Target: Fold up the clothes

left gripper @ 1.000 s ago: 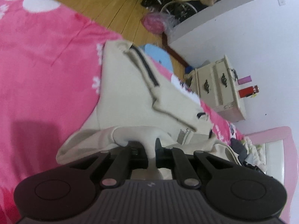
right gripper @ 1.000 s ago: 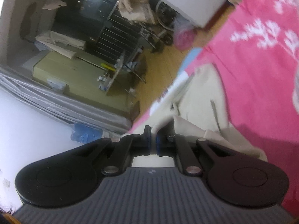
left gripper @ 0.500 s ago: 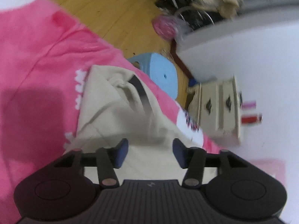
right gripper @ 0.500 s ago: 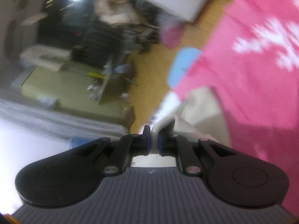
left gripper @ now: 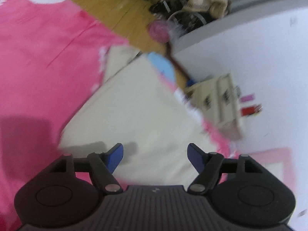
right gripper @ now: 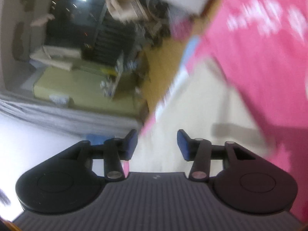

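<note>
Both hand-held grippers, left (left gripper: 155, 155) and right (right gripper: 157, 142), have just been opening with nothing between their jaws, leaving the garment (left gripper: 146, 111) folded flat on the bed (left gripper: 38, 61); further folds may remain.

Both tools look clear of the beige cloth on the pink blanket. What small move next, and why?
Probably lift both away slightly to check the fold. The left tool and right tool have just been opening, with nothing pinched between them, and the beige cloth lies flat on the pink blanket. Blur hides any wrinkles.
</note>
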